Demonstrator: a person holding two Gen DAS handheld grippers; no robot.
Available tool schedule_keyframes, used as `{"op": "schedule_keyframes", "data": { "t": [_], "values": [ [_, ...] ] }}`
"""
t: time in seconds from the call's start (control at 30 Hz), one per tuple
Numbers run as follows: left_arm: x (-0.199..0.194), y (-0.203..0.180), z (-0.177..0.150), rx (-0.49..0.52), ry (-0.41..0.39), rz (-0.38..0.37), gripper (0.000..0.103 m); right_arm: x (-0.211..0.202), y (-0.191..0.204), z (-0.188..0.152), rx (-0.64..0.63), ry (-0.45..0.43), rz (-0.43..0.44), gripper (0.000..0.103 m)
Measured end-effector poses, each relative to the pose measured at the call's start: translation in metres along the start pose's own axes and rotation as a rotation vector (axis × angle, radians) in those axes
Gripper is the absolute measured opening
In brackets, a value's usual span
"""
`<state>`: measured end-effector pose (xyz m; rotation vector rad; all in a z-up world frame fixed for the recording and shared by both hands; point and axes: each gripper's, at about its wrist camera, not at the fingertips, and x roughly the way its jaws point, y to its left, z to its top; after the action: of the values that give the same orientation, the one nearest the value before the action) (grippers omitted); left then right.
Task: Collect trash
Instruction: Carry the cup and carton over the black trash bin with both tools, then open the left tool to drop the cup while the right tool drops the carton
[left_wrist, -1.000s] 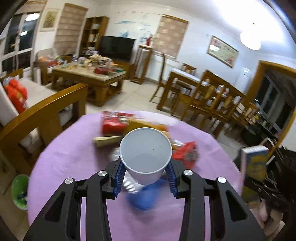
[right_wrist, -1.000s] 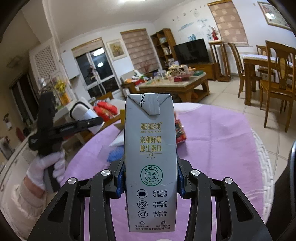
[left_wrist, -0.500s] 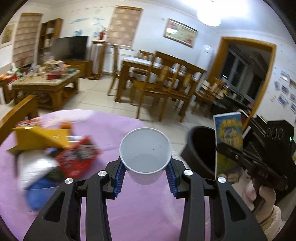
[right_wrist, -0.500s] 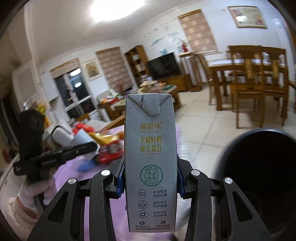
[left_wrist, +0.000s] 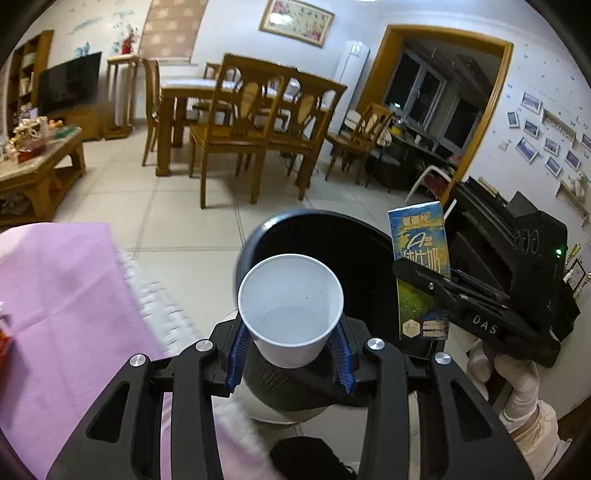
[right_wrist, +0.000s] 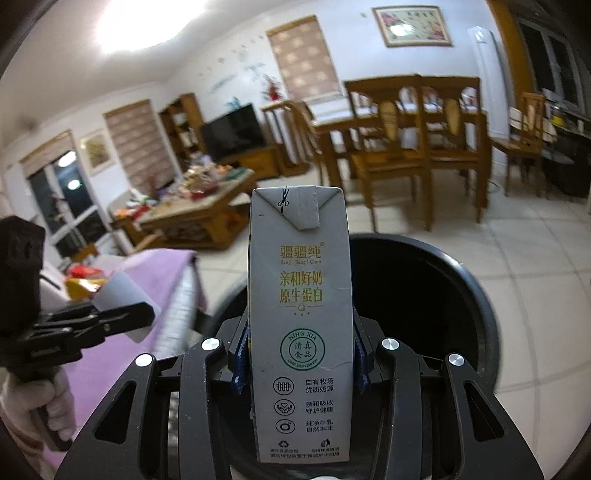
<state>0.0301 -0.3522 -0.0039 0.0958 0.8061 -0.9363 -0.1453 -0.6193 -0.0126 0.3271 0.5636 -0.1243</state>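
Observation:
My left gripper (left_wrist: 290, 349) is shut on a white paper cup (left_wrist: 290, 306), held upright over the near rim of a black trash bin (left_wrist: 354, 236). My right gripper (right_wrist: 299, 356) is shut on a grey milk carton (right_wrist: 300, 314), held upright in front of the same bin (right_wrist: 443, 295). In the left wrist view the right gripper (left_wrist: 424, 291) and carton (left_wrist: 421, 266) hang over the bin's right side. In the right wrist view the left gripper (right_wrist: 122, 314) with the cup (right_wrist: 125, 295) is at the left.
A round table with a purple cloth (left_wrist: 55, 295) lies to the left of the bin, with wrappers (right_wrist: 85, 280) on it. Wooden dining chairs and a table (left_wrist: 251, 122) stand behind on the tiled floor. A black piano (left_wrist: 517, 236) is at the right.
Both grippers swung right from the purple table toward the black bin, which is now close below them. Cup and carton stay gripped.

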Motion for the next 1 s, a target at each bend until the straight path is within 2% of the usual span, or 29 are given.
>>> {"op": "schedule_keyframes", "data": {
  "t": [0.17, 0.43, 0.7, 1.0],
  "values": [
    [0.032, -0.012, 0.009, 0.028, 0.07, 0.008, 0.039, 0.016, -0.025, 0.001, 0.004, 0.054, -0.048, 0.042],
    [0.069, -0.031, 0.004, 0.073, 0.188, 0.007, 0.039, 0.04, -0.012, -0.001, -0.019, 0.163, -0.103, 0.042],
    [0.082, -0.039, -0.006, 0.126, 0.24, 0.012, 0.039, 0.054, -0.009, 0.001, -0.031, 0.201, -0.13, 0.042],
    [0.09, -0.051, -0.008, 0.202, 0.246, 0.035, 0.039, 0.069, -0.011, -0.007, -0.04, 0.23, -0.145, 0.042]
  ]
}}
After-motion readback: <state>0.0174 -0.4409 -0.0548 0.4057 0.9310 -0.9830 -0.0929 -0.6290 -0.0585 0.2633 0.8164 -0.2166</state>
